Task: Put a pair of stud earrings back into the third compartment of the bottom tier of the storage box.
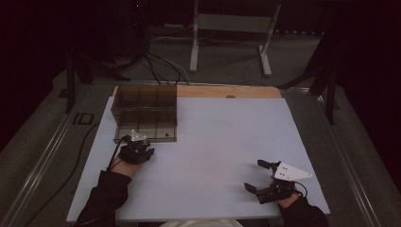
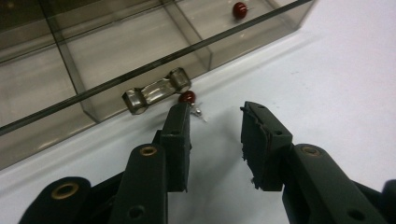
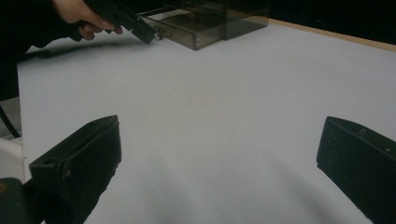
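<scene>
While its jaws stand partly apart with nothing between them, the left gripper [image 2: 215, 140] points at a red-headed pin [image 2: 189, 99] lying on the white table [image 2: 336, 84], at 12 o'clock of the left jaw tip. Just beyond is the handle [image 2: 156, 89] of the smoky plastic drawer box [image 2: 140, 51]. At 4 o'clock on the table, well apart, the right gripper [image 1: 265, 178] rests spread wide, empty.

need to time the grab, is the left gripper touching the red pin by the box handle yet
Cannot tell: in the left gripper view one finger hides part of the red pin.
</scene>
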The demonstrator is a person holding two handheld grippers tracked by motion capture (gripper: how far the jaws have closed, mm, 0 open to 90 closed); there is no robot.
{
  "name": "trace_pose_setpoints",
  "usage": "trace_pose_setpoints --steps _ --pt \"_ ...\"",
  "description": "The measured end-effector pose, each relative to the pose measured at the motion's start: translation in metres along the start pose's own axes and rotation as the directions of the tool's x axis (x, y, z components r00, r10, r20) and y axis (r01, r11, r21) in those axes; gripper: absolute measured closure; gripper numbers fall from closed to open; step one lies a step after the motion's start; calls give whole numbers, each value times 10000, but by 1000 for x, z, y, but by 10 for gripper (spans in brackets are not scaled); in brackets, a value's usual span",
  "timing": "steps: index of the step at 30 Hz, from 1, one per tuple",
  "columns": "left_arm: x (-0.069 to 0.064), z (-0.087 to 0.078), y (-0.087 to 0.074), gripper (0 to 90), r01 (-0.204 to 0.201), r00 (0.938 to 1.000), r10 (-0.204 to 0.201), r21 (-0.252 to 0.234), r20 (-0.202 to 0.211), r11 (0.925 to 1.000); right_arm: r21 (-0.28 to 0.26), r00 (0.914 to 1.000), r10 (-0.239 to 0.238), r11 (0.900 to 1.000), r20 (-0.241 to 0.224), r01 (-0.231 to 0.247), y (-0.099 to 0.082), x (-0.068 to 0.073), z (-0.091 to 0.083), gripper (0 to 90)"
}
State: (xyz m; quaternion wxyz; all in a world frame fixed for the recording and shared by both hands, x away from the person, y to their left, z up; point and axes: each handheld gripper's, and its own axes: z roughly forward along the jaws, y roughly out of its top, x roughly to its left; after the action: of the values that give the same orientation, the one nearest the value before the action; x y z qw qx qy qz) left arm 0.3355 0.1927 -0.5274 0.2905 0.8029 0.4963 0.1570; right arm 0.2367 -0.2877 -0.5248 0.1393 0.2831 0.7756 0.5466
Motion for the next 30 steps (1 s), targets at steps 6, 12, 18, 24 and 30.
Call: trace_pose_setpoints --steps 6,12,18,24,30 --pt "4 2 2 663 221 9997 -221 -46 -32 9997 4 10000 12 10000 0 -12 0 0 0 0" --pt "7 4 3 663 388 9992 -388 -68 18 9992 9 10000 11 10000 0 -11 0 0 0 0" --pt "8 5 5 664 465 9989 -465 -153 26 9988 30 10000 -13 10000 6 13 0 0 0 0" --pt "7 6 5 685 579 9983 -581 -253 -52 9980 44 10000 -11 10000 6 11 0 0 0 0" --pt "9 9 5 701 837 9964 -842 -471 -91 9954 75 10000 -32 10000 0 32 0 1 0 0"
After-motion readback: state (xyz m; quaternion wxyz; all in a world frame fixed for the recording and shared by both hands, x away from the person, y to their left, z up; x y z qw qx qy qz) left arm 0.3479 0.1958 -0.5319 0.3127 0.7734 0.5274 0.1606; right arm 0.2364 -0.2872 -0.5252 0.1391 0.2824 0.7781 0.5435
